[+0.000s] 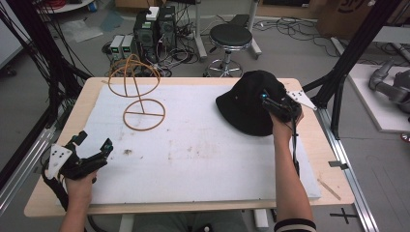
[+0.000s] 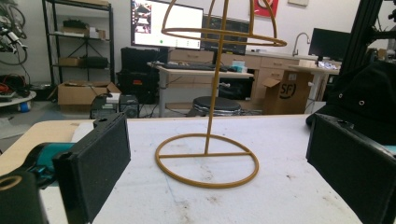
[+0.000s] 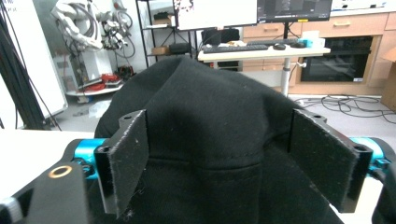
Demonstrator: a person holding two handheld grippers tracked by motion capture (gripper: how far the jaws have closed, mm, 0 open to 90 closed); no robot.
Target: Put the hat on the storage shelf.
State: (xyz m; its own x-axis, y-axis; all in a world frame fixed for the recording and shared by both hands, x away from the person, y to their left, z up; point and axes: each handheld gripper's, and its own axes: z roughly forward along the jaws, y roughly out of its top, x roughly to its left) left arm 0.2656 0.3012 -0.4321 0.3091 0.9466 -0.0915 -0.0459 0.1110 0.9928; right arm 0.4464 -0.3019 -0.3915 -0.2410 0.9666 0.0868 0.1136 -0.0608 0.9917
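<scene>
**Right gripper closing in on the black hat**

A black hat (image 1: 249,104) lay on the far right part of the white mat (image 1: 193,145) that covered the wooden table (image 1: 58,193), its soft cloth crown humped up and its brim spread flat around it. The right gripper (image 1: 279,104) was set at the hat's near-right side, reached over the brim. In the right gripper view its two black fingers (image 3: 128,163), faced with a rough, felt-like padding, stood spread on either side of the crown, the fabric bulging between them; the pads did not appear to press it yet, so the hat seemed straddled rather than pinched. That placement, low on the crown above a stitched seam, looked chosen so that a fold of cloth could be gathered and the hat lifted.

At the far left of the mat stood a hat stand (image 1: 140,92) of thin golden wire: a flat ring base with a crossbar, a slim upright post and a domed cage on top, shaped to fill a crown. It was well apart from the hat, probably the place meant for it.

The left gripper (image 1: 94,152) rested near the mat's near-left corner, its fingers (image 2: 95,163) wide apart with nothing between them, pointed toward the stand, likely waiting to steady it.
</scene>
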